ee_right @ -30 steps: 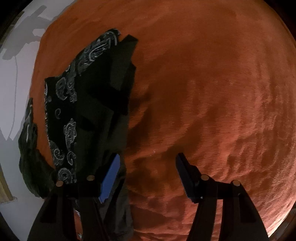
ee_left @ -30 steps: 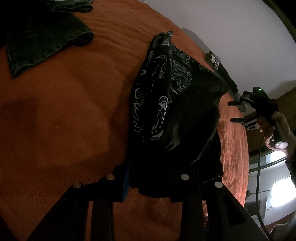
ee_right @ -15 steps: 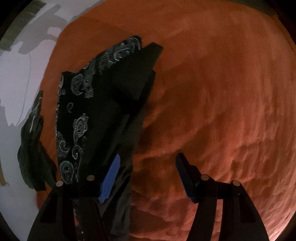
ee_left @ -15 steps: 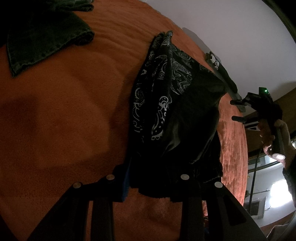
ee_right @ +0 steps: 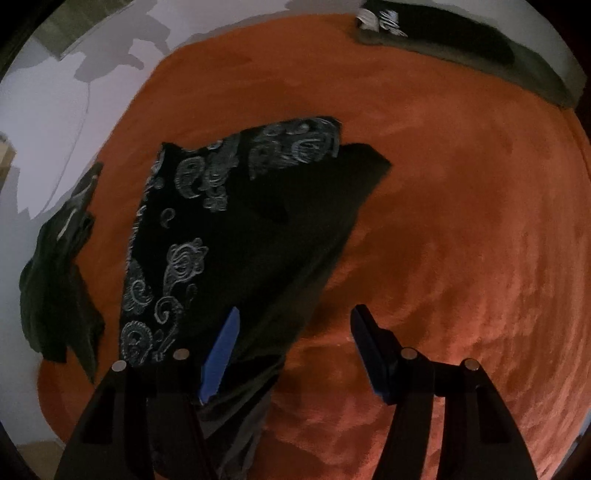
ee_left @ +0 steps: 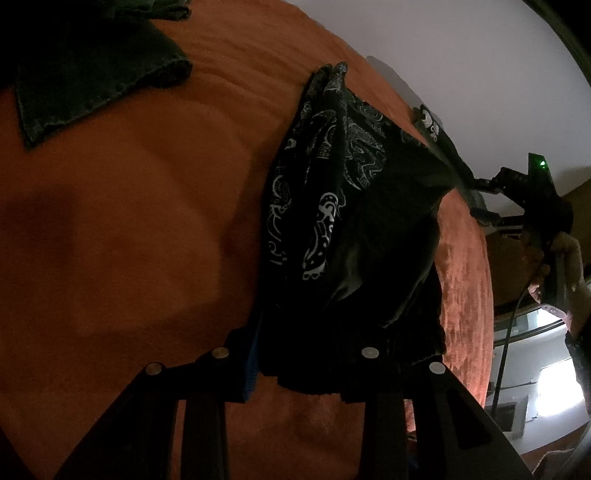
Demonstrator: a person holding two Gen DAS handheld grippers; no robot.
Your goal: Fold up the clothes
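Observation:
A black garment with a white paisley print (ee_left: 351, 229) lies stretched across the orange blanket (ee_left: 129, 221). My left gripper (ee_left: 310, 343) is shut on its gathered near hem, and the cloth bunches between the blue pads. In the right wrist view the same garment (ee_right: 229, 236) spreads out at the left, partly behind the left finger (ee_right: 221, 347). My right gripper (ee_right: 295, 314) hangs open above bare blanket (ee_right: 461, 221) with nothing between its fingers. The left wrist view shows that gripper (ee_left: 480, 199) in a hand beyond the garment's far right corner, clear of the cloth.
A dark denim piece (ee_left: 92, 74) lies at the far left of the blanket. A dark green garment (ee_right: 55, 277) hangs over the bed's edge by the white wall. Another dark garment with a white print (ee_right: 443, 33) lies along the far edge.
My right gripper has risen and rolled, so the patterned garment now sits nearer the middle of its view. The left gripper has kept still with its hold on the hem.

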